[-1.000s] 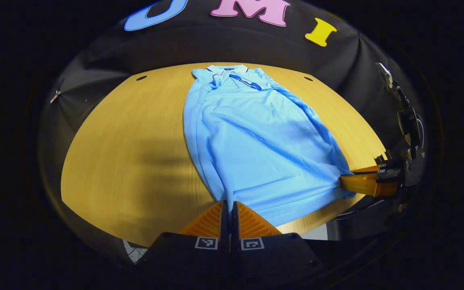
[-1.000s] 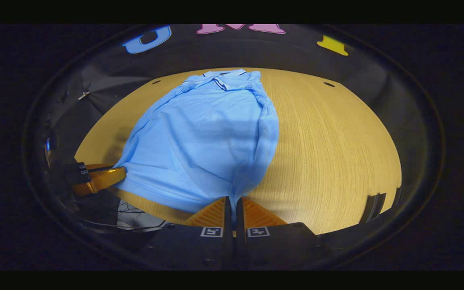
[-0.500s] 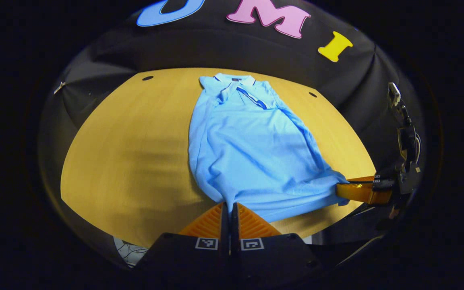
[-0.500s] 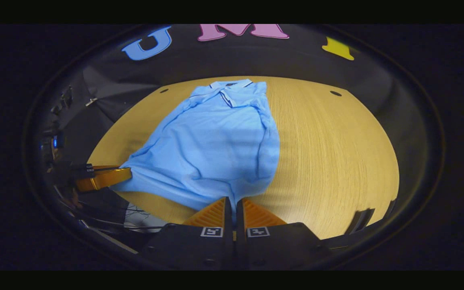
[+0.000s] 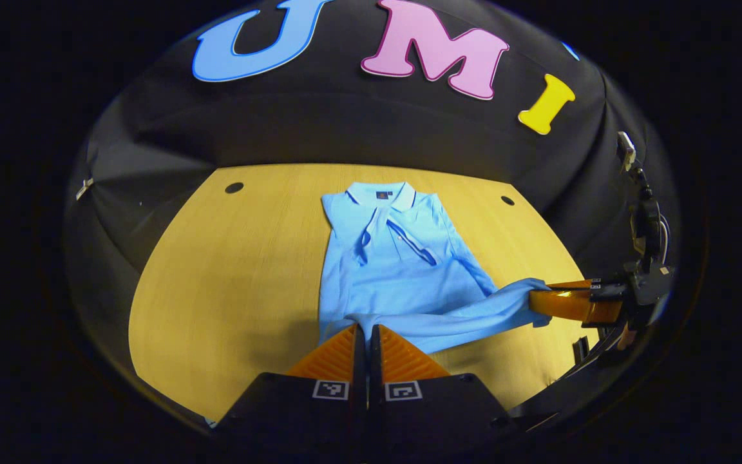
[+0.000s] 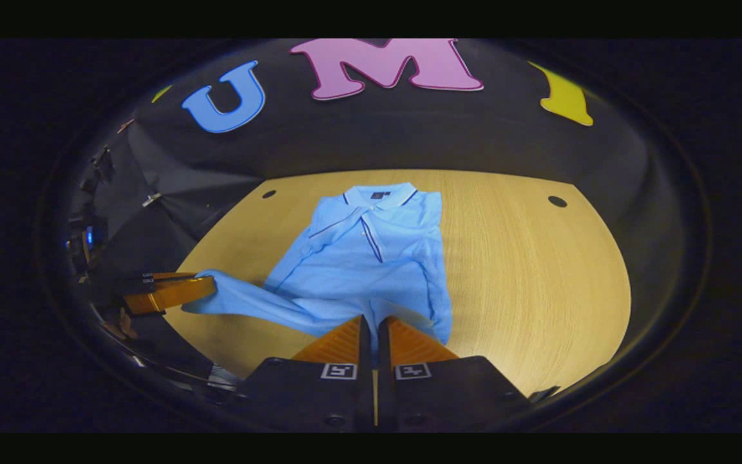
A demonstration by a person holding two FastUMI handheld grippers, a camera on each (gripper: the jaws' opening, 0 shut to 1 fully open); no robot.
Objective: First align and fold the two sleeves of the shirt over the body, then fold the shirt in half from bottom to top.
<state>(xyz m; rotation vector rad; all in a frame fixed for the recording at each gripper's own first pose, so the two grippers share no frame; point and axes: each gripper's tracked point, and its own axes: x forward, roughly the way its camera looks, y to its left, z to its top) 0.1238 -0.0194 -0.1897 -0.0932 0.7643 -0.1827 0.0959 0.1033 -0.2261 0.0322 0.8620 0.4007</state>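
At this moment you had the shirt [image 5: 397,258] lying collar-up toward the far side of the wooden table [image 5: 216,290], with both sleeves appearing already folded in over the body, so the first part of the task looked complete. You held the left gripper [image 5: 366,335] with its fingers pressed together on the near left corner of the hem, and a thin strip of fabric showed between them. In the right gripper view, the right gripper [image 6: 373,328] was likewise pinched on the opposite hem corner, cloth rising between its closed fingers. In each view the other gripper appeared off to the side, clamped on its own corner. The hem [image 5: 448,316] hung as a raised band between the two grips, lifted off the table and drawn over the lower part of the body, while the collar [image 6: 377,193] and chest lay flat and undisturbed. In my judgement you were partway through the bottom-to-top fold: the lower edge was up and carried forward but had not reached the collar. What remained was to carry the hem on to the shoulders, lay it down square, and release both corners. Whether the sleeves underneath lay evenly I could not tell.
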